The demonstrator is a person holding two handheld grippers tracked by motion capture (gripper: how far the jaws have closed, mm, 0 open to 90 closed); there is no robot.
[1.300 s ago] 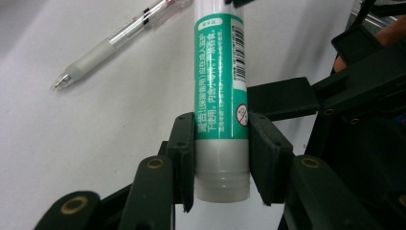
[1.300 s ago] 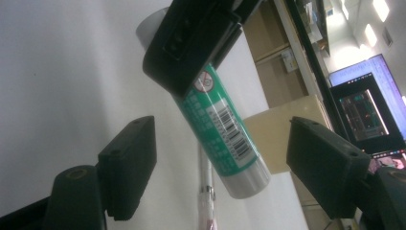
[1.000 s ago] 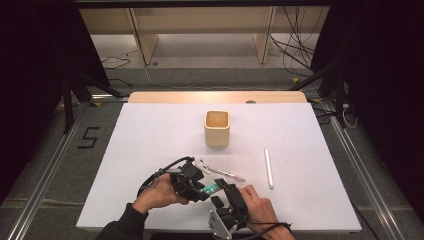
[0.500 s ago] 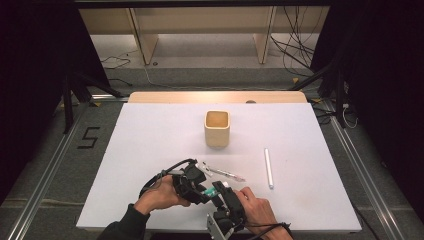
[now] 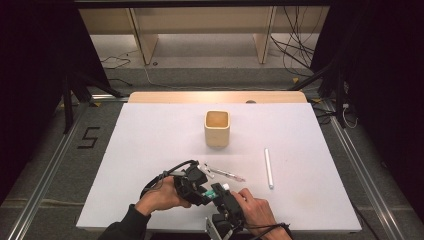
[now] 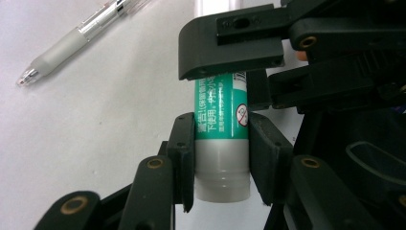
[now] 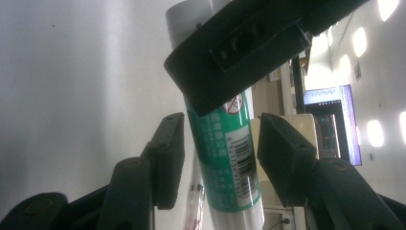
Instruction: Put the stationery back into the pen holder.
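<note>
Green-and-white glue stick (image 6: 221, 139) with printed label, off the table near its front edge.

Just ahead of the left tool (image 5: 199, 184) a clear pen (image 5: 223, 173) lies across the way, the wooden cup (image 5: 217, 128) stands farther ahead, and bare table (image 5: 150, 135) opens leftward.

White table (image 5: 150, 140), grey floor (image 5: 210, 75)

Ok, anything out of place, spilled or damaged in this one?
Nothing stands out. The left gripper is shut on a green glue stick, the right gripper open around it. The pen, white stick and wooden cup sit undisturbed on the table.
</note>
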